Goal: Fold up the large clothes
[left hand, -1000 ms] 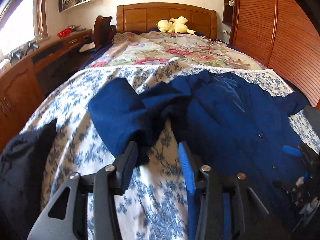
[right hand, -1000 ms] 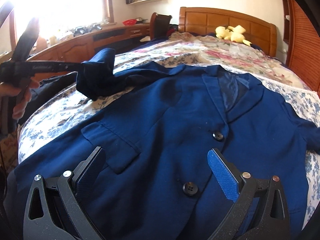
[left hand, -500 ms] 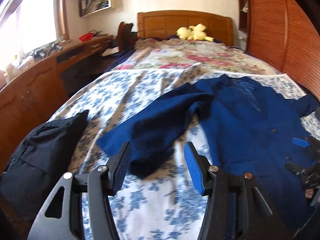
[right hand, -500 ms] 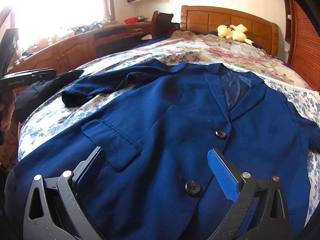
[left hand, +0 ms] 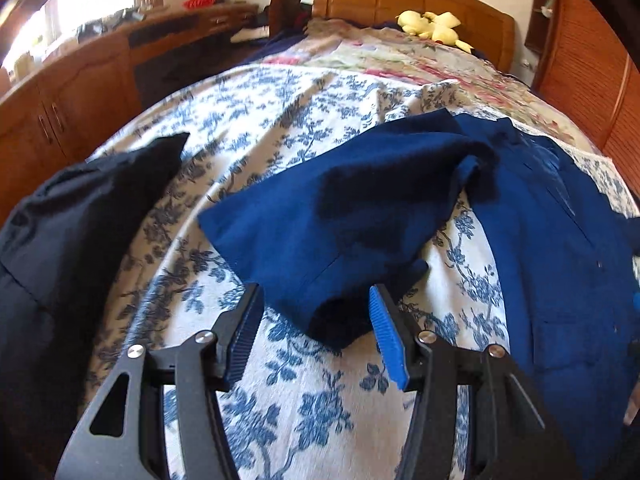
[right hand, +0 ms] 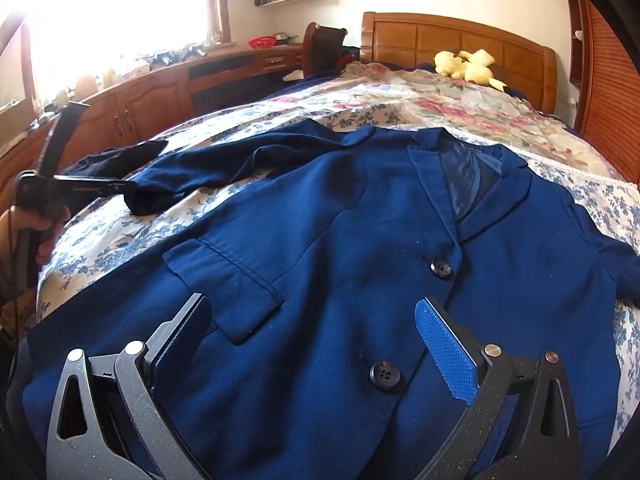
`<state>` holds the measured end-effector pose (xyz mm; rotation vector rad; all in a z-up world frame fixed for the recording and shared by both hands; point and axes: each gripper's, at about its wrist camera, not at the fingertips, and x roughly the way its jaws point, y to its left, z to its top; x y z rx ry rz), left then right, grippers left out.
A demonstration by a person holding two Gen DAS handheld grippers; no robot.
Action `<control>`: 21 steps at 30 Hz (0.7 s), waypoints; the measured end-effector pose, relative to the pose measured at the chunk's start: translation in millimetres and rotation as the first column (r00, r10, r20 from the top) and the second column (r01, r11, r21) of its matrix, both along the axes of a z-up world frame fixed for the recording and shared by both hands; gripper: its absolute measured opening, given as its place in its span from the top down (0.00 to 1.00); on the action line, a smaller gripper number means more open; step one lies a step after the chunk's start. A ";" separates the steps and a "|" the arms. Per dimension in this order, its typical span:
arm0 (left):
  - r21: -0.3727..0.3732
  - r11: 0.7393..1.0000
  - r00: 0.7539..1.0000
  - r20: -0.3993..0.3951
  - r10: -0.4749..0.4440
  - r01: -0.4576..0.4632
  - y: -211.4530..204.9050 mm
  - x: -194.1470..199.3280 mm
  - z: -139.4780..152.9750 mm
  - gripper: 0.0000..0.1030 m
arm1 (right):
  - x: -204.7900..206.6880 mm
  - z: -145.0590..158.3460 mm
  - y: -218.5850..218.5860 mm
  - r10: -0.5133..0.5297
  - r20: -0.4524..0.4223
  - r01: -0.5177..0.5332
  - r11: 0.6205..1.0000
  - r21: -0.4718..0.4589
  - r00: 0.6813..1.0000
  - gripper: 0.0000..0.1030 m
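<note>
A navy blue jacket lies face up on the bed, buttoned, collar toward the headboard. Its left sleeve stretches out flat across the blue-flowered bedspread. My left gripper is open, its jaws on either side of the sleeve's cuff end, which lies on the bed. In the right wrist view the left gripper shows at the cuff. My right gripper is open and hovers over the jacket's lower front, near the pocket flap and lower button.
A dark folded garment lies at the bed's left edge. A yellow plush toy sits by the wooden headboard. Wooden cabinets run along the left under the window; a slatted wardrobe stands on the right.
The left gripper held the sleeve lifted, then lowered it, let go and drew back; the sleeve now lies flat. The right gripper has stayed still and open.
</note>
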<state>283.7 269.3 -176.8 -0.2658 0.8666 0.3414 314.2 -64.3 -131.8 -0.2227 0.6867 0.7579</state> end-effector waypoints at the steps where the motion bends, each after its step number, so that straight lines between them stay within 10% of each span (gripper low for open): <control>1: -0.019 1.000 1.000 -0.007 0.006 -0.006 1.7 3.0 -2.9 0.48 | -1.0 0.5 -0.4 0.000 0.000 0.000 1.000 0.000 1.000 0.00; 9: -0.088 0.996 0.998 -0.050 0.028 -0.032 12.0 21.6 -17.6 0.49 | -1.4 0.7 -0.4 -0.002 0.004 0.002 1.000 -0.002 1.000 0.00; 13: -0.037 0.998 0.995 -0.085 0.044 -0.047 9.4 28.9 -15.6 0.94 | -3.5 4.8 -3.8 -0.004 0.016 0.004 1.000 -0.003 1.000 0.00; 21: 0.087 0.996 0.998 0.058 -0.031 0.026 -38.6 47.3 70.5 0.98 | -15.5 17.1 -28.7 -0.027 0.050 0.027 1.000 -0.001 0.998 0.00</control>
